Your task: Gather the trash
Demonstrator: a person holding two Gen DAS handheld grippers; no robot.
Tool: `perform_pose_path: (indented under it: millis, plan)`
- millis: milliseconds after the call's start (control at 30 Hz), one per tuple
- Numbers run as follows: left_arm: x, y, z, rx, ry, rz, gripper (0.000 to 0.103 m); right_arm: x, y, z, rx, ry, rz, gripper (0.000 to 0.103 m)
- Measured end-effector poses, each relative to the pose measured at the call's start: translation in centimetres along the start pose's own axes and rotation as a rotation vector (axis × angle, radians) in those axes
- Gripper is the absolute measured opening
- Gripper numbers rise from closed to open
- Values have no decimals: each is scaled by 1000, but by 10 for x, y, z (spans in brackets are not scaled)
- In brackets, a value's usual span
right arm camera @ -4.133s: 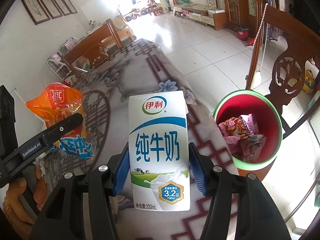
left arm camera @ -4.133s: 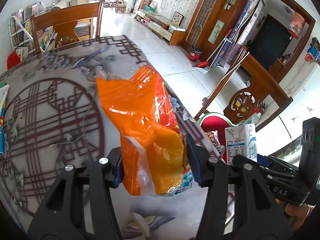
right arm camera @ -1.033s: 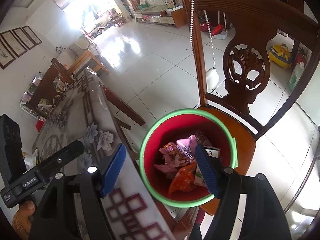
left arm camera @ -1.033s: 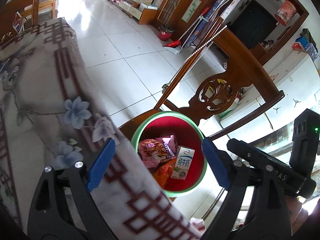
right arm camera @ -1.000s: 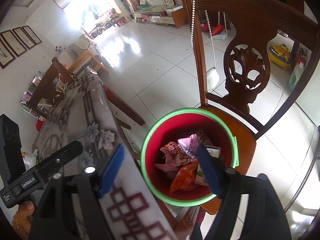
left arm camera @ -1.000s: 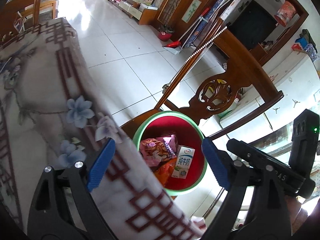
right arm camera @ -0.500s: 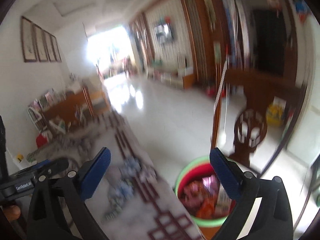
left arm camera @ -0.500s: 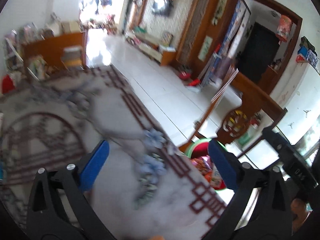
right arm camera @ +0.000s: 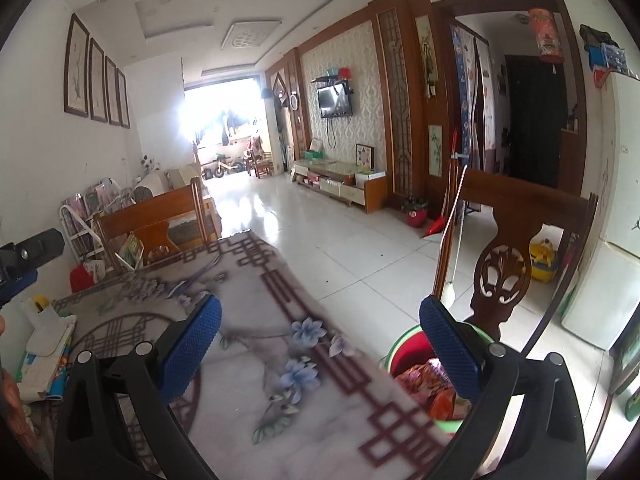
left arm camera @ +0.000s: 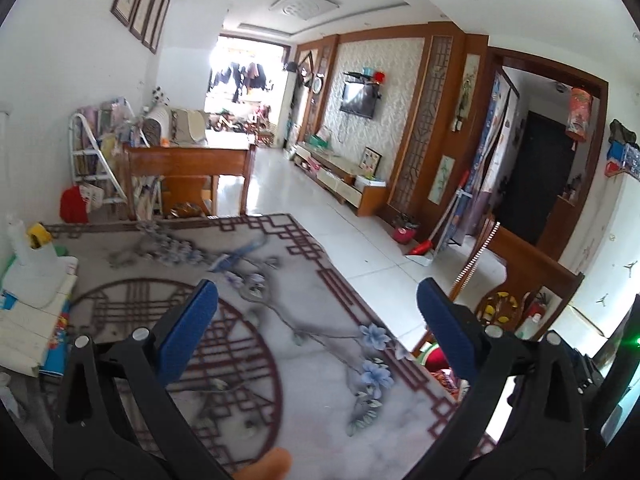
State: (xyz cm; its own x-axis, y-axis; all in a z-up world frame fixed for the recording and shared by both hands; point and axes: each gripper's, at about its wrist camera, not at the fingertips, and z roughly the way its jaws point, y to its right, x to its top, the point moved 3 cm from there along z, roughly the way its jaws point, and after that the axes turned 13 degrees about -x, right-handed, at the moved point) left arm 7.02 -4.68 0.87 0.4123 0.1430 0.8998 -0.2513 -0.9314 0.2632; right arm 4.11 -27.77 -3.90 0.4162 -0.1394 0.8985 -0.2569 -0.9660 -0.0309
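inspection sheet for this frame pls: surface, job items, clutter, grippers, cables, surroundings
surface: table under a grey floral cloth with dark red lattice pattern; middle bare.
job's things: red plastic bin with green rim off the table's right edge, by the carved wooden chair; wrappers inside.
clutter: white bottle with yellow cap and stacked papers at the table's left edge.
grippers: left gripper and right gripper both open, nothing between the blue pads.
cables: nothing seen on the table; a cord hangs below the wall television.
surroundings: white tiled floor, low cabinet, dark doorway.
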Motion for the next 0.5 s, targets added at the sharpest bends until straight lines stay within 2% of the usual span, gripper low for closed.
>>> perform_pose_path:
  millis: [233,500]
  plan:
    - [1,-4,-14,39,3,71,98,-5,-18,-15,7,-8,-19,96]
    - [2,-9,-19,70,29,31,98,-6,-20,-21,3,-4,-31,96]
